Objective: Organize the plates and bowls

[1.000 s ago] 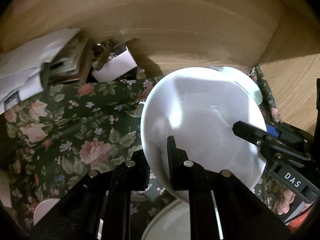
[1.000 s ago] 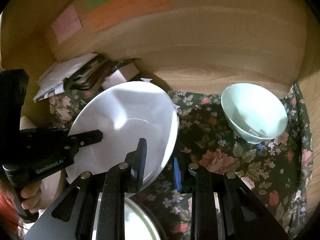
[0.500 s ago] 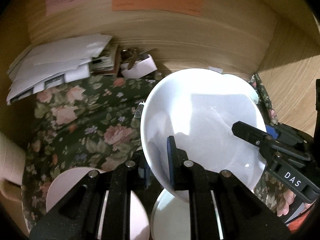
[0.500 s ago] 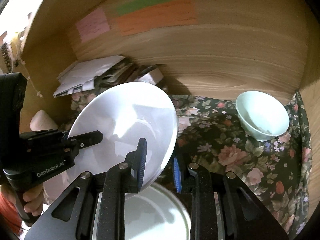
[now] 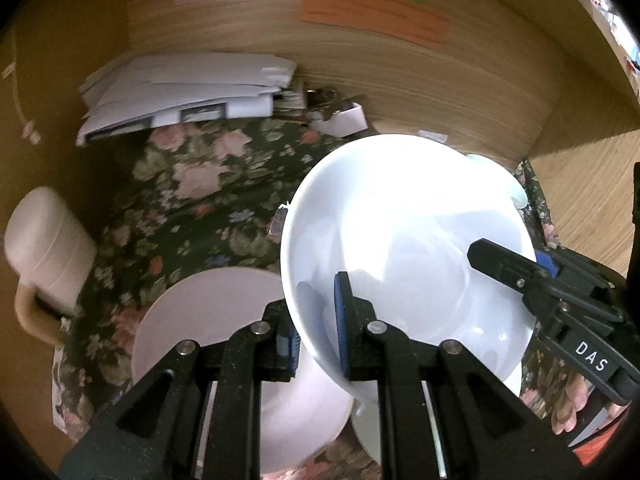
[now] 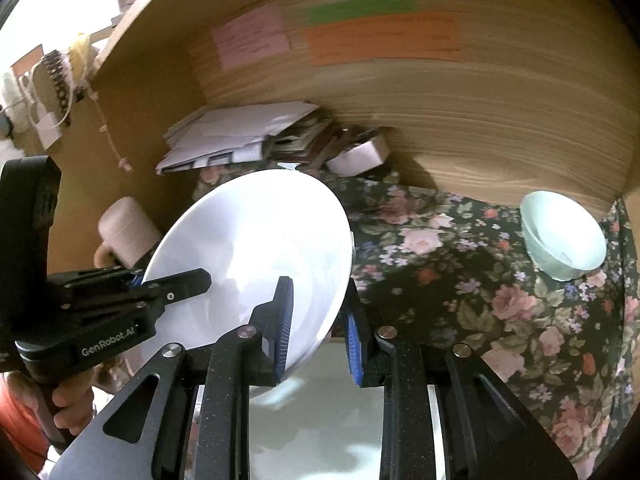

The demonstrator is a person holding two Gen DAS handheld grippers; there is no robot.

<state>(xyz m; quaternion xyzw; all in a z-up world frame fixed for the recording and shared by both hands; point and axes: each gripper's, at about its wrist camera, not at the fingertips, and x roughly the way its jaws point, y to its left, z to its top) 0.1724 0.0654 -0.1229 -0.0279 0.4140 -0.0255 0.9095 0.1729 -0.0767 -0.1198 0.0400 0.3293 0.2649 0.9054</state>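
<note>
Both grippers hold one large white plate (image 5: pixel 404 240), tilted, in the air above the floral cloth. My left gripper (image 5: pixel 316 340) is shut on its near left rim; my right gripper (image 6: pixel 318 332) is shut on its right rim, where the plate (image 6: pixel 256 256) fills the left middle. Below it lie a pink plate (image 5: pixel 208 312) at the left and a white plate (image 6: pixel 320 420) underneath. A pale green bowl (image 6: pixel 560 240) stands at the far right; only its rim (image 5: pixel 480 159) peeks behind the held plate in the left wrist view.
A floral cloth (image 6: pixel 460 272) covers the wooden desk. A pile of envelopes and papers (image 5: pixel 188 92) lies at the back left, with a small white box (image 6: pixel 360 156) beside it. A beige mug (image 5: pixel 44 248) lies at the left. Wooden walls close the back and right.
Both grippers have lifted and drawn the white plate back towards me. The pink plate, the beige mug and the white plate below have come into view.
</note>
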